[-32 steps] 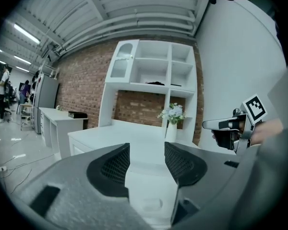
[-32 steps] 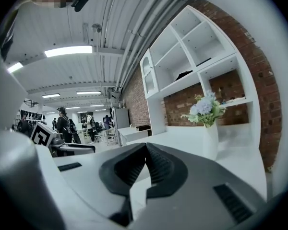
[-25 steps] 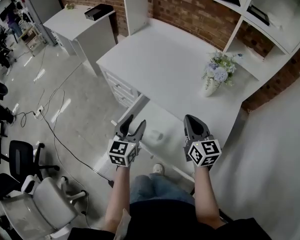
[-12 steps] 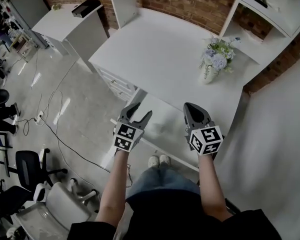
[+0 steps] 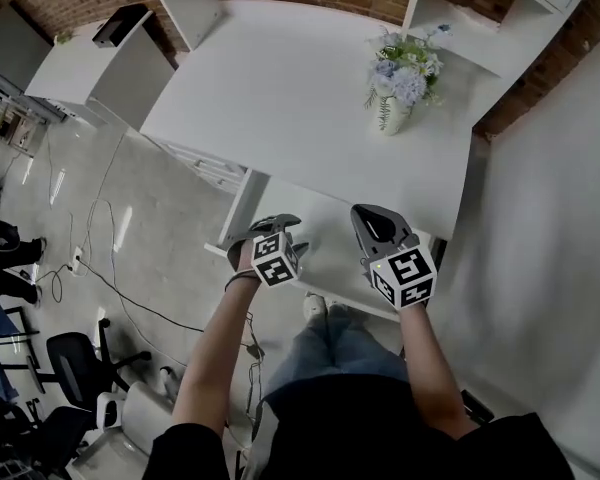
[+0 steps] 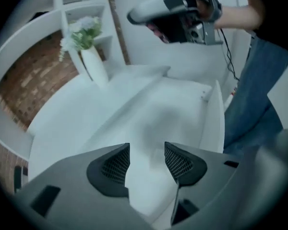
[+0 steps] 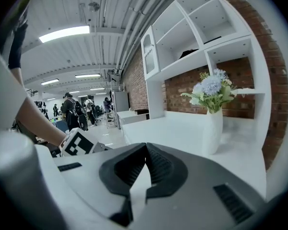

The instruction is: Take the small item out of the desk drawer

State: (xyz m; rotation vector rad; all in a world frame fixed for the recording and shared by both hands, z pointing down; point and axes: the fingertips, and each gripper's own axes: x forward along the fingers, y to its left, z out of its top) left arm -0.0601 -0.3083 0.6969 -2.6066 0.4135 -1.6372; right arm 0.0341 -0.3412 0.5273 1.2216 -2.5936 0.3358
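Left gripper view: left gripper [image 6: 147, 158] wide, empty above the open drawer [image 6: 214, 120]; right gripper [image 7: 145, 150] closed.

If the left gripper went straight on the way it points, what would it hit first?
Probably the bare white floor of the open drawer: the left gripper aims steeply down into it, jaws apart, with nothing visible between them.

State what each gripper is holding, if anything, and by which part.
Nothing is held. The left gripper is open, pointing into the drawer; the right gripper is shut with nothing between its jaws.
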